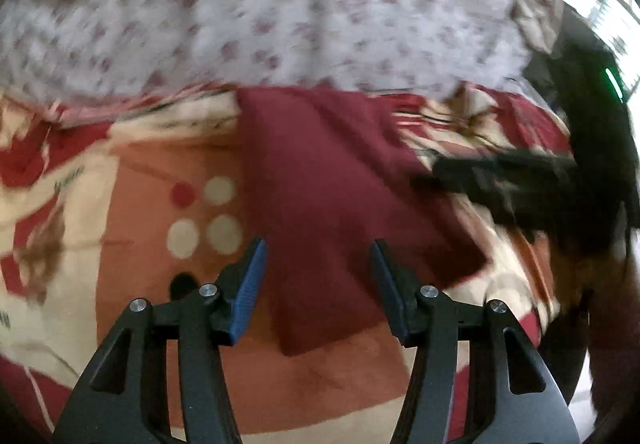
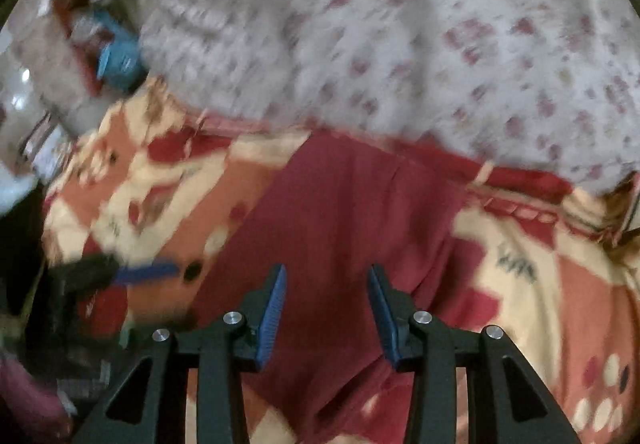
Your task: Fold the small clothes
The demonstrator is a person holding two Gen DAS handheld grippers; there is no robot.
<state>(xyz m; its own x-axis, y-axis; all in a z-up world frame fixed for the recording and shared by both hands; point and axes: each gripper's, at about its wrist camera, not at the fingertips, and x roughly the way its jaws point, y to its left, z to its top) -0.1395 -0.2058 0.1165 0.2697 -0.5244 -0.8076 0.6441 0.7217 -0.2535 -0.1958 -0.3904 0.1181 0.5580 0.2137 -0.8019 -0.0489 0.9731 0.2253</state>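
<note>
A small dark-maroon cloth [image 1: 320, 180] lay flat at frame centre on the patterned red-and-cream blanket [image 1: 132, 172]. The left gripper [image 1: 318, 276] and right gripper [image 2: 326, 300] hovered above it, jaws apart, empty. Pinching matching corners would probably fold it evenly.

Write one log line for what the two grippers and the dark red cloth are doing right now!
left gripper: open, empty | right gripper: open, empty | dark red cloth: lying on patterned blanket, ungrasped
</note>
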